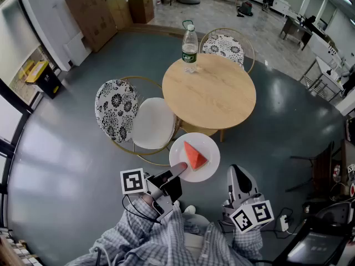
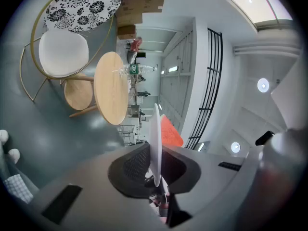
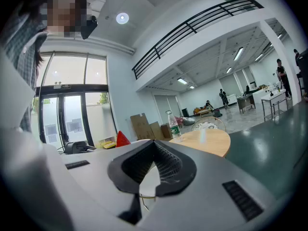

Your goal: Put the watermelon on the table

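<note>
The watermelon (image 1: 194, 155) is a red wedge that stands on a white plate (image 1: 209, 168), and the plate is in the air, not yet on the tabletop (image 1: 213, 96). In the head view it hangs at 6 o'clock of the round table, with its far rim just at the table's near edge. The left gripper (image 1: 176, 170) carries it: its fingers (image 2: 132, 165) are closed on the rim of the plate at about 7 o'clock, one above and one below the thin edge. I think the hold is on the near rim for a reason: the far part of the plate stays free, so it can go over the wood first. The wedge also sits away from the fingers and is not touched. The plate looks about level in the head view, which is probably why the wedge does not slide. The right gripper (image 1: 239, 176) is at 4 o'clock of the plate, a little apart from it, and takes no part in the hold. Its fingers appear closed with nothing between them; I judge it is kept out of the way. A water bottle (image 1: 189, 47) stands at 11 o'clock on the tabletop, well apart from the near side, so the middle is free for the plate. A white chair (image 1: 141, 121) stands at 8 o'clock of the table, and the plate must pass beside it.
</note>
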Motion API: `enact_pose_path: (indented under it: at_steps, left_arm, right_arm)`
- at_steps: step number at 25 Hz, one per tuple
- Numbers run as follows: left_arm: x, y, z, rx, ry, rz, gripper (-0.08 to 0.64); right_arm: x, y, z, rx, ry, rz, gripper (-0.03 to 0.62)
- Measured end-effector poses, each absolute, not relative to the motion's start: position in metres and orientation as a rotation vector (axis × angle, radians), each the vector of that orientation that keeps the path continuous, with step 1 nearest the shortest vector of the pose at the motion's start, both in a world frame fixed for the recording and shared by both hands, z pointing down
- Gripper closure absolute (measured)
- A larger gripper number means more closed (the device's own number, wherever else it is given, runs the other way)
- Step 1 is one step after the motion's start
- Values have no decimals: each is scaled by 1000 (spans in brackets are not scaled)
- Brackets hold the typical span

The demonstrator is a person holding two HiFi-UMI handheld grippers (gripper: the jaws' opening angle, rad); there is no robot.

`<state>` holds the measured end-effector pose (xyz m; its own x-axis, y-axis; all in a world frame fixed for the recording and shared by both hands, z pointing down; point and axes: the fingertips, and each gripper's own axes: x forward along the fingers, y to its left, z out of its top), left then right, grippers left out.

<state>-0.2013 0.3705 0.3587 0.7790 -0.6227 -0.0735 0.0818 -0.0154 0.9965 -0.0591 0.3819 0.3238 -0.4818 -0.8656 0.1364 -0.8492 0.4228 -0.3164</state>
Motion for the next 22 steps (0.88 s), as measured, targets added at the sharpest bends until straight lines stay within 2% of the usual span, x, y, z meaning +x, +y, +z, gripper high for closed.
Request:
enact_pose_path:
  at_steps: [8, 22]
  left_arm:
    - [-204, 371, 357, 1491, -455, -595, 529]
    - [-213, 370, 362, 1488, -438, -578, 529]
  right_arm:
    - [-64, 381, 326, -1562, 2607, -610, 584]
    - [-97, 382, 345, -1342, 2405, -1125, 581]
